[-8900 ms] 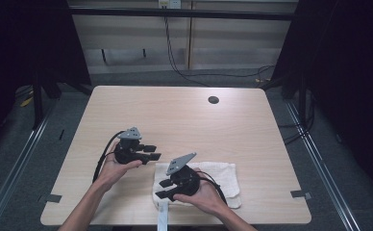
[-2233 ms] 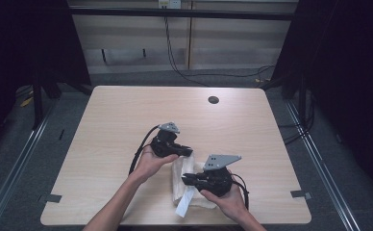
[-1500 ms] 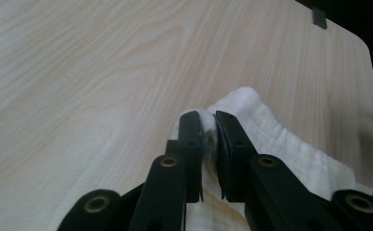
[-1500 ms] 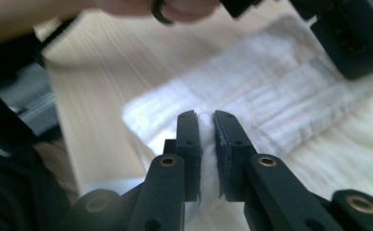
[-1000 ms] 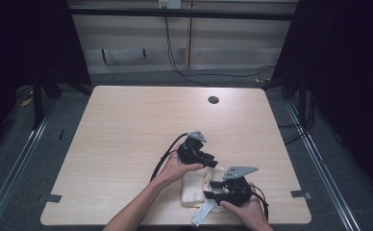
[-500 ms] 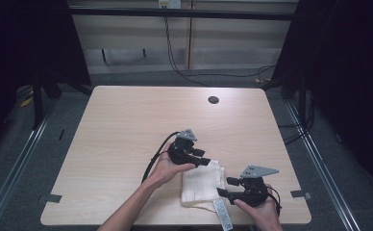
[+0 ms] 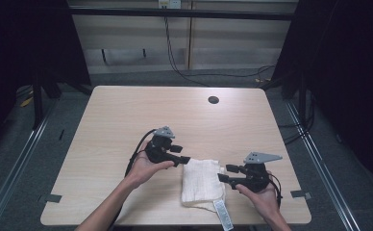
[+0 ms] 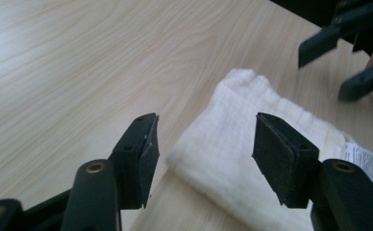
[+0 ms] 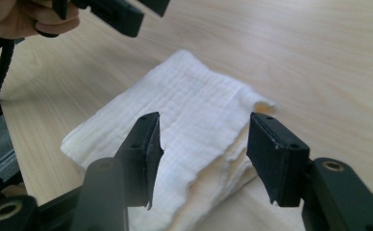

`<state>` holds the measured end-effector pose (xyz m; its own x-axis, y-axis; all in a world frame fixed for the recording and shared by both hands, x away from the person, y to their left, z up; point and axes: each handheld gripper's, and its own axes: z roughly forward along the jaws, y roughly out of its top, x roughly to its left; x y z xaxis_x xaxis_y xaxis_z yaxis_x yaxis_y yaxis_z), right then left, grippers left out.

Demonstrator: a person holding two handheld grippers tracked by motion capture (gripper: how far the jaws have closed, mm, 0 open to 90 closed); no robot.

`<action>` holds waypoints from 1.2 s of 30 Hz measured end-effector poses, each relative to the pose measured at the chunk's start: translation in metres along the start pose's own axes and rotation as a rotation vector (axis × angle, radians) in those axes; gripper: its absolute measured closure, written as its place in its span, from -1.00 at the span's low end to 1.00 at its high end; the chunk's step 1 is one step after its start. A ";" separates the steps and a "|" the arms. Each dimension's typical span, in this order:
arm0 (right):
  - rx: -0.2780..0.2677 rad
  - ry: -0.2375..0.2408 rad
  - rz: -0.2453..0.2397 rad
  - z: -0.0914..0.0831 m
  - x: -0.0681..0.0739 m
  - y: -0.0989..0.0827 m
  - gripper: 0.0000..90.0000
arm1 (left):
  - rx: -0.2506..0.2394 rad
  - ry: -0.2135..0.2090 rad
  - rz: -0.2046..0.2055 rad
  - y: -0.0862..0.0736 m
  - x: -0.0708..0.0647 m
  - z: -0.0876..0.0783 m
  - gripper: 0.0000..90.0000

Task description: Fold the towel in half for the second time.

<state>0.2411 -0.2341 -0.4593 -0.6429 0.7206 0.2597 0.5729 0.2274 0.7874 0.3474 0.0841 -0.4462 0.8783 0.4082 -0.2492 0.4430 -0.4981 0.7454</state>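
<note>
Two tools I run flank folded white towel (image 7: 202, 181) lower centre of frame: left tool (image 7: 185, 159) just opening, empty; right tool (image 7: 223, 172) wide, empty, jaws just easing inward.

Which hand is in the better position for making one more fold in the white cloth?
Probably right: the right gripper has open jaws at the folded cloth edge; the left gripper is near a corner.
</note>
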 end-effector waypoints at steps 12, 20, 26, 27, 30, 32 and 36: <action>-0.052 -0.051 -0.001 -0.023 -0.016 0.013 -0.13 | -0.008 0.154 -0.056 -0.039 0.011 -0.049 -0.37; -0.059 -0.100 0.022 -0.038 -0.024 0.000 -0.16 | -0.036 0.210 -0.112 -0.071 0.018 -0.088 -0.41; -0.050 -0.121 0.037 -0.047 -0.033 -0.008 -0.15 | -0.088 0.249 -0.161 -0.091 0.021 -0.123 -0.41; -0.052 -0.125 0.037 -0.049 -0.033 -0.008 -0.15 | -0.096 0.248 -0.174 -0.094 0.021 -0.127 -0.41; -0.072 -0.153 0.041 -0.055 -0.036 -0.011 -0.16 | -0.094 0.261 -0.191 -0.109 0.019 -0.137 -0.44; -0.075 -0.166 0.051 -0.056 -0.039 -0.015 -0.18 | -0.103 0.259 -0.189 -0.120 0.015 -0.138 -0.44; -0.090 -0.197 0.070 -0.056 -0.044 -0.027 -0.23 | -0.100 0.243 -0.194 -0.135 0.011 -0.137 -0.43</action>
<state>0.2251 -0.3091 -0.4607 -0.4861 0.8488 0.2080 0.5591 0.1191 0.8205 0.2727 0.2606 -0.4650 0.7053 0.6648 -0.2461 0.5672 -0.3211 0.7584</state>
